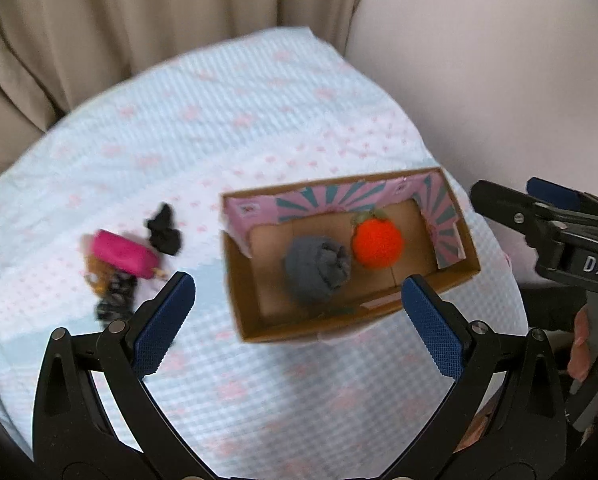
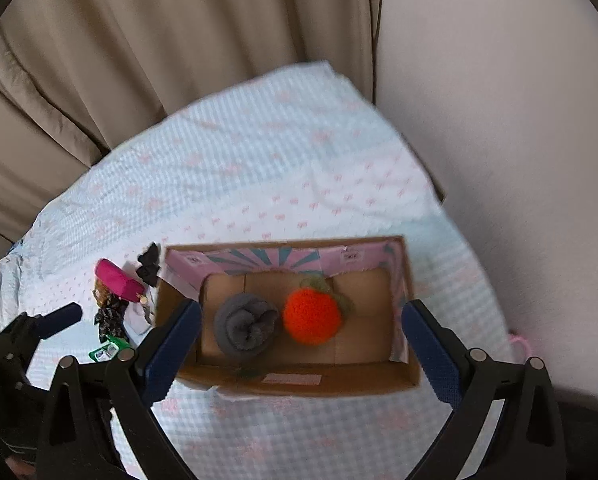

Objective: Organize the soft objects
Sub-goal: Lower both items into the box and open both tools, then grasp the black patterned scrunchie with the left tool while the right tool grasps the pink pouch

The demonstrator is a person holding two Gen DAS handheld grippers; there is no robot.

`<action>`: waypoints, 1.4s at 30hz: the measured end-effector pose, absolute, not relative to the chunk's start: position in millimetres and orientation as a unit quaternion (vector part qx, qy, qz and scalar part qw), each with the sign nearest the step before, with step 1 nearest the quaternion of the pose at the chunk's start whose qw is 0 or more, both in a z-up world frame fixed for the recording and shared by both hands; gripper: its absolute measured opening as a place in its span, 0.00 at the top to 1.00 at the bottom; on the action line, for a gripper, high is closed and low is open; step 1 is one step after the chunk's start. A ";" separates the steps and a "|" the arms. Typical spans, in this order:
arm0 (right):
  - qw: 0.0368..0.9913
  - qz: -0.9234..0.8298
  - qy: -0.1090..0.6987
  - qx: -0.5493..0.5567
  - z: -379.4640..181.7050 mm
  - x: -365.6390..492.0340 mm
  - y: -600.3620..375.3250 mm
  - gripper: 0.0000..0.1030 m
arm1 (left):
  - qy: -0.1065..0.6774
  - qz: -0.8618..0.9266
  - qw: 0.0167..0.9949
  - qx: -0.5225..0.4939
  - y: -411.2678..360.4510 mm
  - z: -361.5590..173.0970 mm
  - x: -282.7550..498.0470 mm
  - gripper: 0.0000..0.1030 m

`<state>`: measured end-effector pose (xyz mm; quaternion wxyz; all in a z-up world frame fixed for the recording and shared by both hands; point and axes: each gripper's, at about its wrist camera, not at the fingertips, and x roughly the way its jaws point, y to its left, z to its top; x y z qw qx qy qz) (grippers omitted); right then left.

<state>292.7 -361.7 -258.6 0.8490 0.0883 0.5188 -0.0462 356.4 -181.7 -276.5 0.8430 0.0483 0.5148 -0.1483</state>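
Observation:
A cardboard box [image 1: 255,312] [image 2: 299,380] with a pink and teal lining stands on the bed. In it lie a rolled grey sock [image 1: 317,266] [image 2: 245,326] and an orange knitted fruit [image 1: 377,243] [image 2: 311,316], side by side. Left of the box lie a pink pouch [image 1: 121,254] [image 2: 117,280], a black cloth piece [image 1: 164,230] [image 2: 149,264] and a dark patterned scrunchie [image 1: 115,298] [image 2: 109,316]. My left gripper [image 1: 299,320] is open and empty above the box's near-left side. My right gripper [image 2: 301,354] is open and empty over the box's near wall.
The bed has a light blue cover with pink bows [image 1: 219,128] [image 2: 259,160]. Beige curtains [image 1: 119,20] [image 2: 159,40] hang behind and a pale wall [image 1: 499,80] [image 2: 499,120] is at right. A small green packet [image 2: 107,350] lies near the scrunchie.

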 end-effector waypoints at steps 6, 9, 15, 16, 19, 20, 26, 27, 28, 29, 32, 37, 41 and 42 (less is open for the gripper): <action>0.879 -0.062 0.466 0.082 -190.7 241.9 -320.2 0.03 | 0.475 -0.156 0.866 0.019 -128.8 -220.2 311.3 0.00; 0.889 -0.075 0.445 0.072 -167.2 219.4 -298.0 0.03 | 0.449 -0.153 0.880 0.008 -96.6 -192.4 287.1 0.00; 0.908 -0.094 0.403 0.057 -132.0 176.8 -247.5 0.03 | 0.391 -0.147 0.908 0.014 -41.9 -148.3 241.8 0.01; 0.912 -0.097 0.395 0.057 -126.9 169.9 -240.0 0.03 | 0.384 -0.145 0.912 0.015 -34.9 -144.1 236.3 0.01; 0.919 -0.105 0.376 0.058 -116.1 151.4 -221.1 0.03 | 0.361 -0.138 0.922 0.015 -6.4 -132.8 215.9 0.01; 0.921 -0.108 0.370 0.058 -113.6 145.9 -214.3 0.03 | 0.355 -0.135 0.925 0.012 4.9 -129.8 209.1 0.01; 0.930 -0.108 0.349 0.051 -112.7 121.4 -175.6 0.03 | 0.345 -0.135 0.929 -0.004 67.2 -124.7 182.7 0.03; 0.930 -0.108 0.347 0.051 -114.4 119.0 -168.3 0.03 | 0.346 -0.134 0.928 -0.003 80.3 -126.6 180.8 0.03; 0.930 -0.108 0.347 0.052 -117.3 117.8 -161.3 0.03 | 0.349 -0.134 0.928 -0.002 90.5 -128.0 180.1 0.03; 0.930 -0.108 0.347 0.053 -119.8 117.4 -155.0 0.03 | 0.350 -0.133 0.927 -0.001 100.0 -130.1 180.1 0.03; 0.930 -0.104 0.348 0.057 -128.0 117.1 -130.8 0.03 | 0.353 -0.134 0.926 0.000 123.2 -137.8 182.9 0.03; 0.928 -0.091 0.354 0.065 -147.2 130.2 -94.5 0.03 | 0.375 -0.131 0.918 -0.001 160.0 -165.1 200.7 0.03; 0.927 -0.068 0.363 0.067 -167.6 151.7 -74.0 0.03 | 0.393 -0.130 0.910 -0.007 175.3 -196.8 223.0 0.03; 0.927 -0.061 0.365 0.066 -174.2 159.4 -69.8 0.03 | 0.399 -0.129 0.908 -0.007 176.8 -206.4 229.9 0.03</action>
